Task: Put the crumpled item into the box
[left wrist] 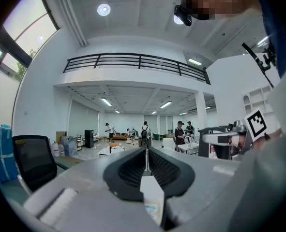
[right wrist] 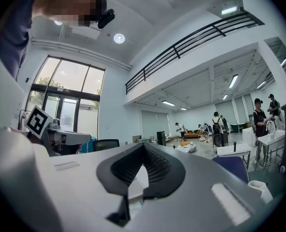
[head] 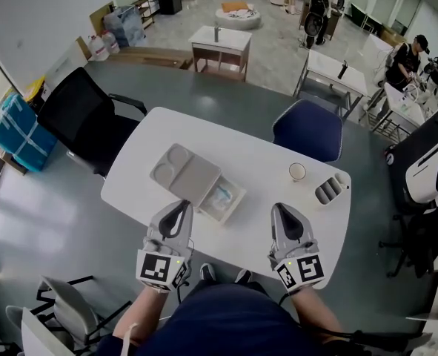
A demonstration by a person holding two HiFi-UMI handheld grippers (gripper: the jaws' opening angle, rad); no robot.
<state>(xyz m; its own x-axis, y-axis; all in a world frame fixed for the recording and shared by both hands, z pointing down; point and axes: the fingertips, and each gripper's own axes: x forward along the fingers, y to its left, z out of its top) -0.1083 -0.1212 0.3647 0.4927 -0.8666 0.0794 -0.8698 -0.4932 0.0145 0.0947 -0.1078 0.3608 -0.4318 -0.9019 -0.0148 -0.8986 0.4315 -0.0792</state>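
the crumpled item (head: pixel 219 196) already seems to lie in the box (head: pixel 236 206), with left tongs (head: pixel 182 206) and right tongs (head: pixel 281 209) both closed together, empty.

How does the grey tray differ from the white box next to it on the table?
The grey tray is flat with round recesses at its far-left end; the white box is deeper and open. The tray looks empty; the box holds a crumpled bluish item. Both are rectangular, turned the same way, and lie side by side on the white table.
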